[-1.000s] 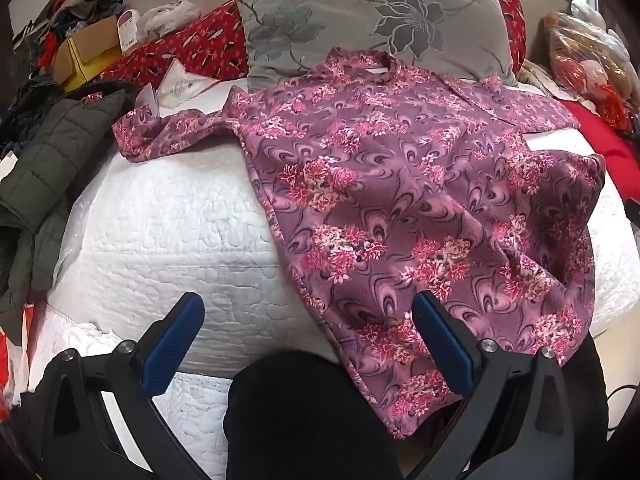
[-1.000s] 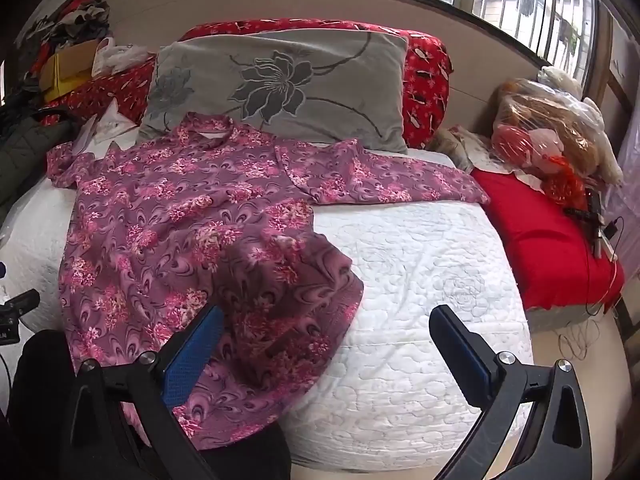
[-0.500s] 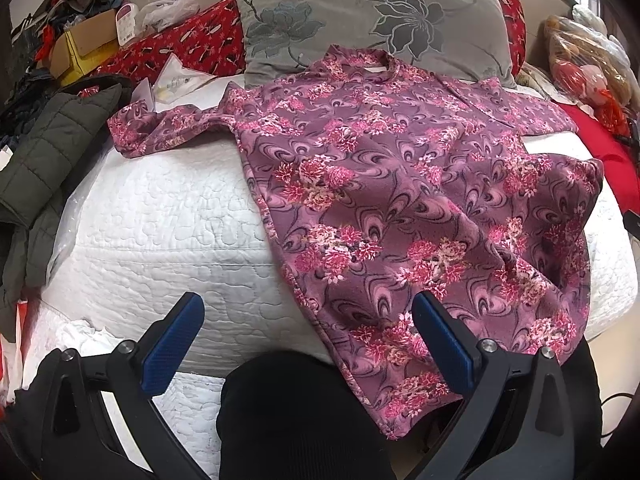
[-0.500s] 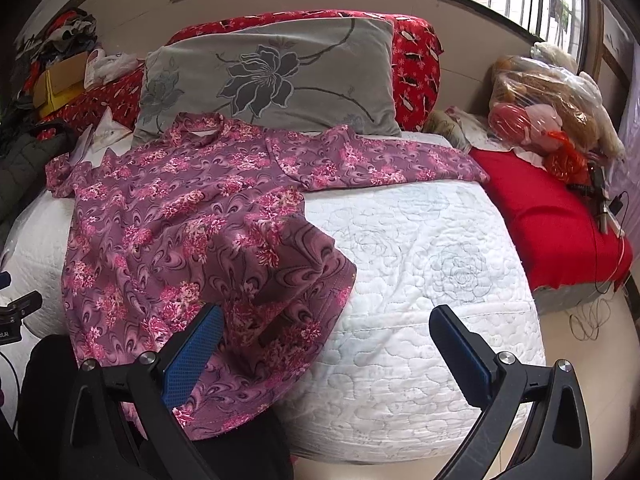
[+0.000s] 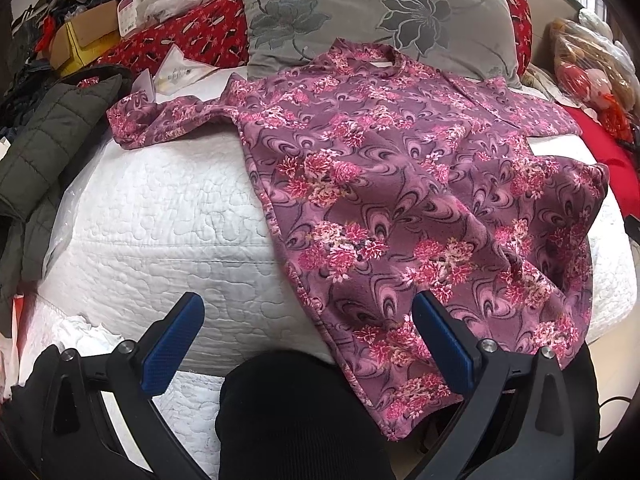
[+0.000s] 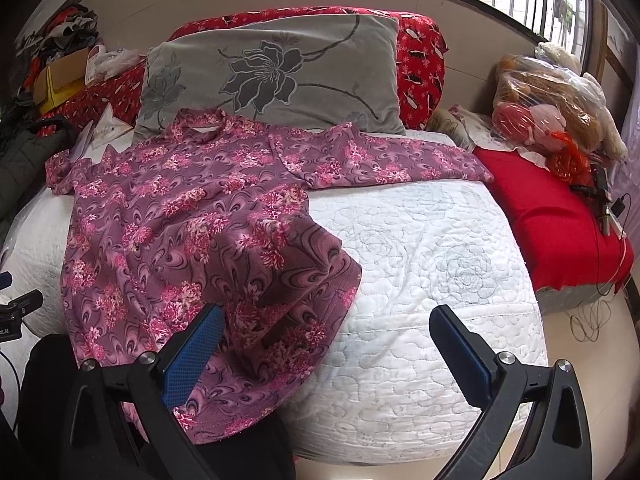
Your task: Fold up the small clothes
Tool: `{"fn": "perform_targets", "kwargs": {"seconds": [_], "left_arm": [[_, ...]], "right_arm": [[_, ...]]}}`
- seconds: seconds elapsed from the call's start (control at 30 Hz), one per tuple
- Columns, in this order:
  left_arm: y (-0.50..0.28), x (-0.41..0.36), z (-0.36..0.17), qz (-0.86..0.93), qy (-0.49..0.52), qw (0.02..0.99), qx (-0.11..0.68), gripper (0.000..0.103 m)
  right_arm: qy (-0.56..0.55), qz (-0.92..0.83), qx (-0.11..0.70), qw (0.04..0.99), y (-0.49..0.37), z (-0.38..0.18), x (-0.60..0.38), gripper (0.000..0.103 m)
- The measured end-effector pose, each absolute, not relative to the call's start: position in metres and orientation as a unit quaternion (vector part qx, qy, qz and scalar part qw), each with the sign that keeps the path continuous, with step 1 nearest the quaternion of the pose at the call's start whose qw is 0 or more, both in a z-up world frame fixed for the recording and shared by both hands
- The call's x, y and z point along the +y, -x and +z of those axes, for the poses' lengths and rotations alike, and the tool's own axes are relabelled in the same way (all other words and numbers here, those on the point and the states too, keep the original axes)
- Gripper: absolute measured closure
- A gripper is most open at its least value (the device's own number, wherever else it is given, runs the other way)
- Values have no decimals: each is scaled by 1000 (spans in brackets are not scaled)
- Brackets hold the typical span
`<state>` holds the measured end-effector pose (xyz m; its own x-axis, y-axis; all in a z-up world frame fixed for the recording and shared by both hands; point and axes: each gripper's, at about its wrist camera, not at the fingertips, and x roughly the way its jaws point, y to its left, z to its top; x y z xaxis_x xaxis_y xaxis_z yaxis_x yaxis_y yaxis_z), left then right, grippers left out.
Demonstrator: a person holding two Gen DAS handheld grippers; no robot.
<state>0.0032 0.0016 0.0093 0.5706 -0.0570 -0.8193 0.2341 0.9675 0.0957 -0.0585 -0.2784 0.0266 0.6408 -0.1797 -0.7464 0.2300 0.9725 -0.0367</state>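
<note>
A purple shirt with pink flowers (image 5: 400, 184) lies spread on the white quilted bed (image 5: 160, 216), collar toward the grey pillow, hem hanging over the near edge; it also shows in the right wrist view (image 6: 192, 232). Its right hem corner is folded back. One sleeve (image 5: 160, 120) reaches left, the other (image 6: 392, 158) reaches right. My left gripper (image 5: 304, 340) is open and empty, hovering at the near bed edge by the shirt's left hem. My right gripper (image 6: 324, 352) is open and empty, over the shirt's right hem corner.
A grey flowered pillow (image 6: 280, 72) and red bolster (image 6: 420, 52) lie at the bed's head. A dark puffer jacket (image 5: 44, 148) and clutter sit left. A red cushion (image 6: 548, 216) and bagged soft toys (image 6: 552, 100) sit right. A dark-clothed knee (image 5: 296, 416) is below.
Both grippers have drawn slightly closer to the near bed edge and tilted a little; the shirt has not moved. Both stay open.
</note>
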Motion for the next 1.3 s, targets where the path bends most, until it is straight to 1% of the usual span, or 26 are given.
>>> {"fn": "perform_targets", "kwargs": {"seconds": [1.3], "left_arm": [[-11, -7, 10, -89, -82, 875, 469, 0]], "right_arm": [[-42, -104, 411, 905, 54, 22, -280, 1]]}}
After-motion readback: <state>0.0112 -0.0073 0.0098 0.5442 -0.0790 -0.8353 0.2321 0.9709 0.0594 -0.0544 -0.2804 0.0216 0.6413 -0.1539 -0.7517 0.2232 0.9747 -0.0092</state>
